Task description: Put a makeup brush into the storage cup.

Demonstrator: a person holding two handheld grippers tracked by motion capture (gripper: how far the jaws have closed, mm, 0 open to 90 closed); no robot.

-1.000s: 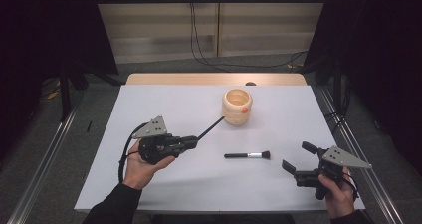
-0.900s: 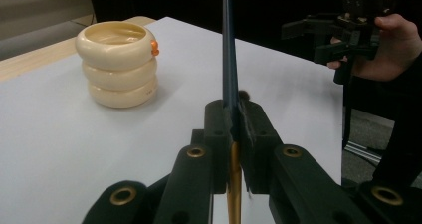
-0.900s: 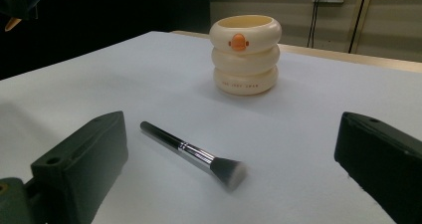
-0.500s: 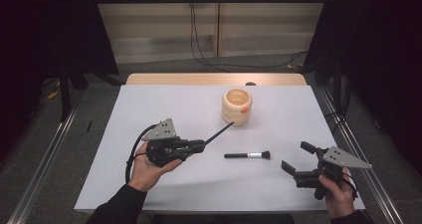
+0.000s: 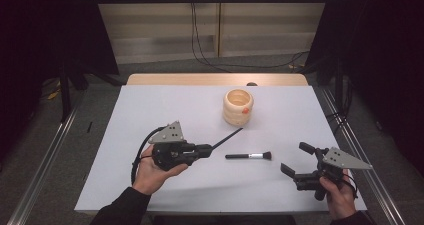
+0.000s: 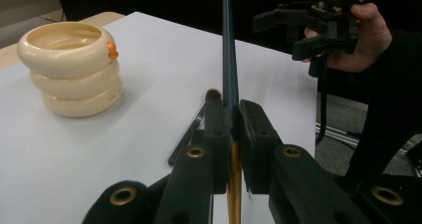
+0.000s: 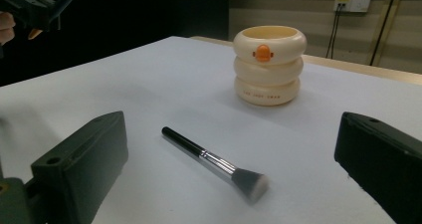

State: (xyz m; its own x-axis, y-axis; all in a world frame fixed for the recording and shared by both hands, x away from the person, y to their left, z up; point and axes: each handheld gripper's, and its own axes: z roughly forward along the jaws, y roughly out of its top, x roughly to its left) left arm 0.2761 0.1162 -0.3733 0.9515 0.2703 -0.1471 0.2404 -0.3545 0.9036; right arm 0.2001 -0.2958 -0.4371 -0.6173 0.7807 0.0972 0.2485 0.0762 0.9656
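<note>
Jaws of left gripper point(image 5: 212, 148) clamp slim dark stick point(image 5: 227, 136), gold-tipped; right gripper point(image 5: 300, 160) jaws spread wide.

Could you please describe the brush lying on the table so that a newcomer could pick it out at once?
On the white table, look in front of the cream ringed holder, toward the person. The makeup brush lies flat there, loose, with a black handle, silver ferrule and dark bristles, unlike the thin dark stick clamped in the left gripper.
</note>
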